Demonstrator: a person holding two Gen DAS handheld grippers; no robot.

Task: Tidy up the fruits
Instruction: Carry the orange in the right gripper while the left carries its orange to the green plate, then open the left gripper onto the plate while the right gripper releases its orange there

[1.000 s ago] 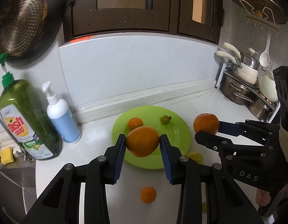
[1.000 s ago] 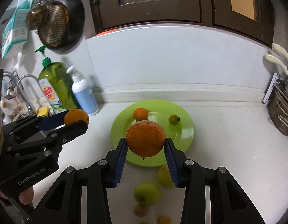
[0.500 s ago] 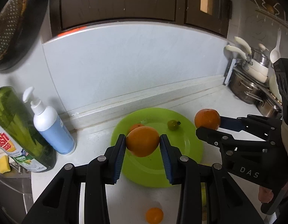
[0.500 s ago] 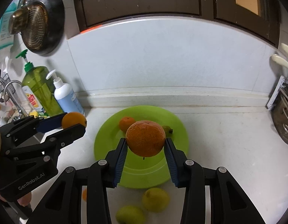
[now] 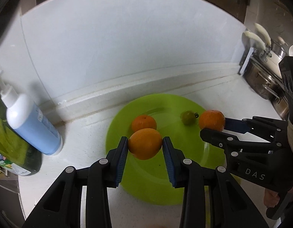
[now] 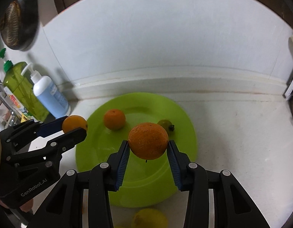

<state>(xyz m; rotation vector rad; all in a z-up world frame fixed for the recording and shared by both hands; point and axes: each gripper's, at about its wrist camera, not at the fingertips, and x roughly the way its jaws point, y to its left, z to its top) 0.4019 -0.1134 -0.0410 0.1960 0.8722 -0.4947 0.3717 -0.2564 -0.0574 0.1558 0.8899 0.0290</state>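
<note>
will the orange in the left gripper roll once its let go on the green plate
Probably a little: the orange is round and the green plate looks smooth and glossy. The raised rim may stop it. It could also nudge the small orange close behind it.

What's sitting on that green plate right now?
On the green plate lie a small orange and a little green fruit. The held orange hides part of the plate, so anything beneath it is unseen.
</note>
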